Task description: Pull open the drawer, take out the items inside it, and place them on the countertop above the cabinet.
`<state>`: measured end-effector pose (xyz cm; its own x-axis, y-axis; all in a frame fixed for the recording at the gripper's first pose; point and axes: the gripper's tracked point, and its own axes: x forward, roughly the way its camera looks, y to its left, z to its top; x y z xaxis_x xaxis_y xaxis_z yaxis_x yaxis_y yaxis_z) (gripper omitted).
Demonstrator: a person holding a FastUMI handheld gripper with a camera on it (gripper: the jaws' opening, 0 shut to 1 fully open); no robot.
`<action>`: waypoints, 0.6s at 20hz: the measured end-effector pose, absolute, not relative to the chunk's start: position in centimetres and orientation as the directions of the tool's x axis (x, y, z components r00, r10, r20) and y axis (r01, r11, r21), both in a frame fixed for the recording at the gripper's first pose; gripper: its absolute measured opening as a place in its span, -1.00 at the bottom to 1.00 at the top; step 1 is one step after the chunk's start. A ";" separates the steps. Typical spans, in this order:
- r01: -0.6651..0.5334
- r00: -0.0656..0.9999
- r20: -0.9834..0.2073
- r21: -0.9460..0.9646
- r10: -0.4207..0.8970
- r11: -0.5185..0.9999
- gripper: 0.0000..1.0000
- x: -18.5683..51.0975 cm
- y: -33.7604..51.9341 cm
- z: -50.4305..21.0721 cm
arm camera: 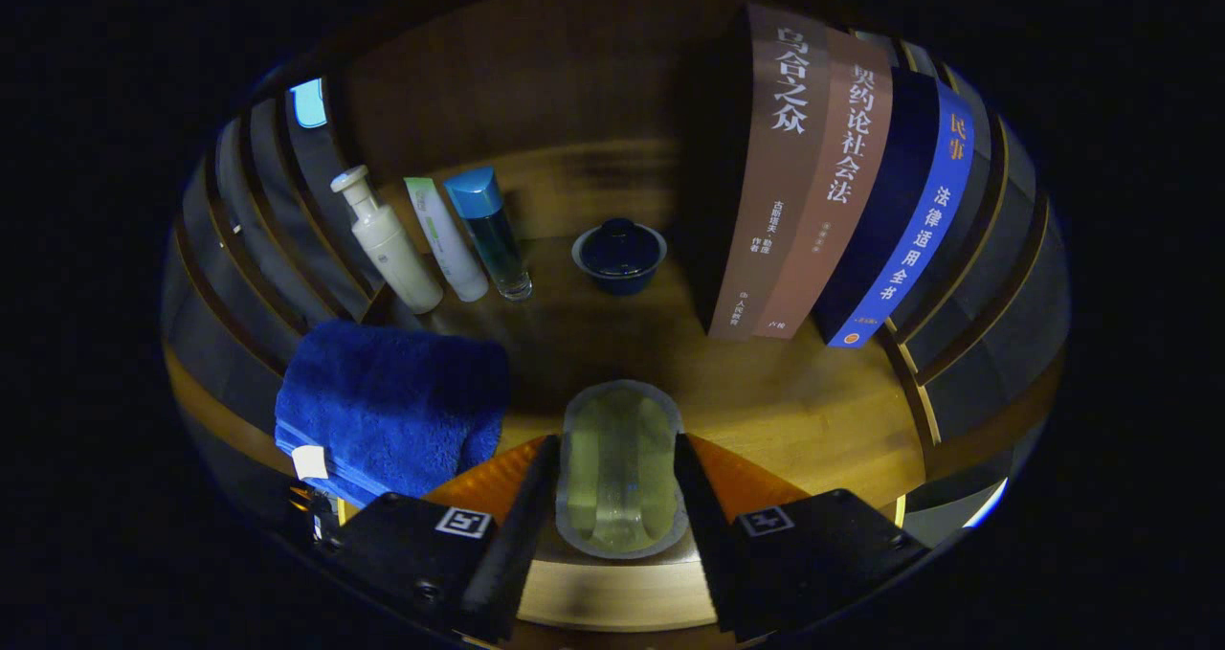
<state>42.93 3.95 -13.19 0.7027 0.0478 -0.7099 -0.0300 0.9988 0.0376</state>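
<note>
Gripper view: tongs [618,497] clamp a pale packet [620,468] over the countertop [794,401]; towel [392,406], books [823,190] flank.

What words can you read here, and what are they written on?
"乌合之众": tall brown book spine.
"契约论社会法": lighter brown book spine beside it.
"民事" and "法律适用全书": bright blue book spine.
Too small to read: the smaller print on those spines and on the white squeeze tube.
No words: the black gripper, both fingers pressing a pale see-through pouch.

A flat, pale greenish pouch [617,466], seemingly translucent, held upright above the wooden countertop [804,411].
</note>
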 end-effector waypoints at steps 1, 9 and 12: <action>-0.035 0.711 -0.702 0.038 0.052 0.999 0.65 42.7 4.0 -13.0; -0.047 0.825 -0.564 -0.013 0.031 0.999 1.00 37.6 4.3 -9.9; -0.053 0.878 -0.477 -0.009 0.042 0.999 1.00 34.1 4.5 -8.2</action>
<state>34.14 4.47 -8.24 0.8777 0.0421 -0.4773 -0.0527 0.9986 -0.0087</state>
